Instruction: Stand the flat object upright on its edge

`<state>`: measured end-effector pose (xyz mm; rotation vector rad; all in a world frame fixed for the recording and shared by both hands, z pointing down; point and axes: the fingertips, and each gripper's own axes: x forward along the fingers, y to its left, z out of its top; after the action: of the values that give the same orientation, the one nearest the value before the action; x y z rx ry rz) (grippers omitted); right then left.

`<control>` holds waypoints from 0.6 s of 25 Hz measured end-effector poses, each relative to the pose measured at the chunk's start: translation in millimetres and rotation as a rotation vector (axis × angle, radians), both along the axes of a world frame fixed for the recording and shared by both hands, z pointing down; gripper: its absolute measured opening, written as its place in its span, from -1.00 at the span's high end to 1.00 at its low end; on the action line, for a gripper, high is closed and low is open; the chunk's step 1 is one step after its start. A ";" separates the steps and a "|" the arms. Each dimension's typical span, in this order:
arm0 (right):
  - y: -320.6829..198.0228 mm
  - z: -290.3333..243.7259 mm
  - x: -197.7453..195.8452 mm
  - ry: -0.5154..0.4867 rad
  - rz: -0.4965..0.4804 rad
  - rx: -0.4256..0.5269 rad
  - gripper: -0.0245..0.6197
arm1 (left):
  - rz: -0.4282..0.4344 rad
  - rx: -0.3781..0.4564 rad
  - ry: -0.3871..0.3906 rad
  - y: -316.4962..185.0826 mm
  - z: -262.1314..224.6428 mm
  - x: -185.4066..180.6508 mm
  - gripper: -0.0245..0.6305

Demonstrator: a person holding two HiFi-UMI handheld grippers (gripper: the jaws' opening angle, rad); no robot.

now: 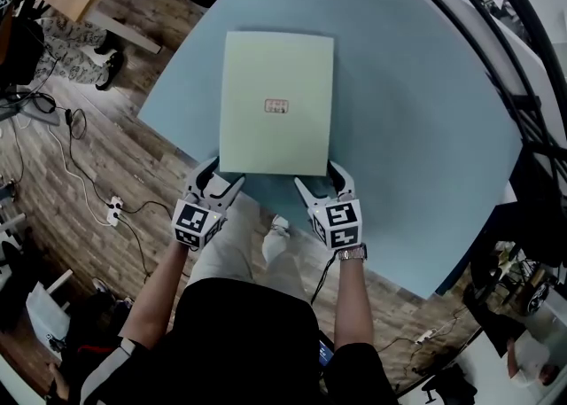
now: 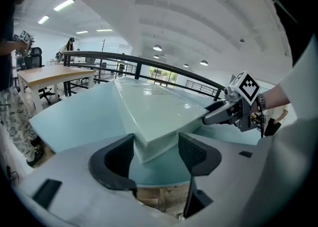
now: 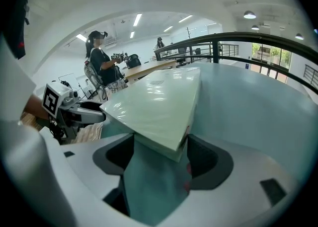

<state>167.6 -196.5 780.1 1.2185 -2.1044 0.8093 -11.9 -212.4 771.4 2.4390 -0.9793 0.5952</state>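
Ahead of both claws, head view: the flat object (image 1: 277, 102) lies face-down on the table (image 1: 416, 128), with its near corners at the left gripper (image 1: 219, 183) and right gripper (image 1: 321, 183). Left gripper view: jaws spread, one corner between them, unpinched. Right gripper view: jaws likewise spread around its corner. Judged from this, no standing has begun.

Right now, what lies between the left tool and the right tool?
The near edge of the flat box and a bare strip of blue table, as the head view shows.
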 end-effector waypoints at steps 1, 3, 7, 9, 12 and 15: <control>0.0 0.8 -0.2 0.002 -0.002 0.000 -0.04 | -0.001 -0.002 0.003 0.1 0.7 0.0 0.12; 0.1 1.3 -1.2 0.002 -0.001 0.003 -0.04 | 0.001 -0.009 0.005 0.6 1.1 -0.7 0.12; 1.0 0.4 -5.1 0.001 0.006 0.010 -0.04 | 0.002 -0.011 0.004 1.8 1.4 -3.7 0.12; 0.7 -0.9 -4.7 -0.004 0.015 0.011 -0.04 | 0.001 -0.020 0.004 3.2 1.0 -3.3 0.12; 1.7 -3.1 -5.0 -0.006 0.021 0.011 -0.04 | -0.001 -0.018 0.005 3.2 -1.9 -2.8 0.12; 3.7 -6.8 -5.1 -0.006 0.022 0.011 -0.04 | -0.001 -0.001 0.005 2.8 -6.4 -2.6 0.12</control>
<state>162.4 -192.8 773.2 1.2486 -2.1069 0.8129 -14.5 -209.6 765.0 2.4385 -0.9778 0.5892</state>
